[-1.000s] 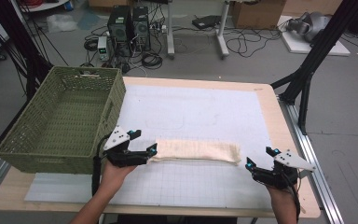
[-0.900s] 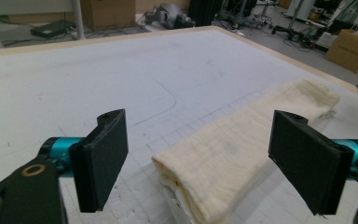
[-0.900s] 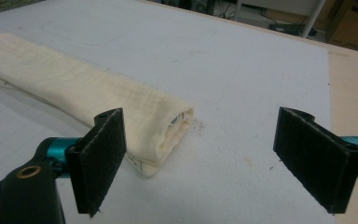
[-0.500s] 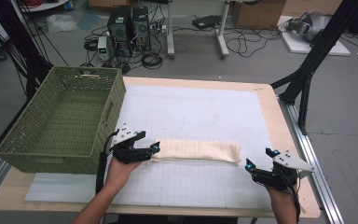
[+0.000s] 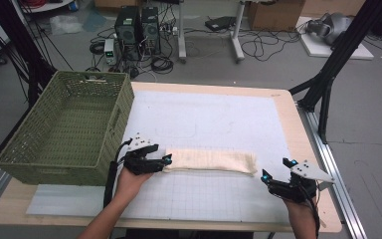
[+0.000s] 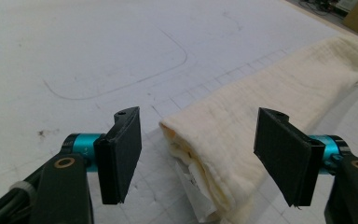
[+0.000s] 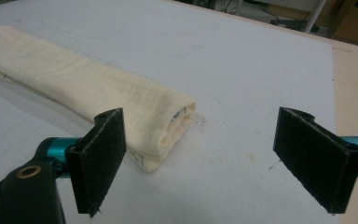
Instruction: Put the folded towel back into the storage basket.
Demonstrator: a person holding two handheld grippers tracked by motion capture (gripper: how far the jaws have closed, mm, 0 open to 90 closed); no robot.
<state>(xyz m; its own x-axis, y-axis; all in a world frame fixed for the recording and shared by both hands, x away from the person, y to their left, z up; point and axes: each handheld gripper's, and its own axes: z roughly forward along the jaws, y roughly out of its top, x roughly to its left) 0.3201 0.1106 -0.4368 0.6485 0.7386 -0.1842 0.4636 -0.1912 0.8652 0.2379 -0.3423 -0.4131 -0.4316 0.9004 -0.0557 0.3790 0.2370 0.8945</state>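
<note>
White mat (image 5: 214,119) covers the table, with a green woven basket (image 5: 64,132) at its left edge. Cream folded cloth (image 5: 211,161) lies lengthwise across the near mat. Its left end sits between the left gripper (image 5: 165,160) jaws, which have just been closing without pinching. The right gripper (image 5: 273,169), open, waits near the right end.

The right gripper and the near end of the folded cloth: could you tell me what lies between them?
Nothing but bare white mat. In the right gripper view the open right gripper stops short of the folded cloth; the high view shows the same gap.
</note>
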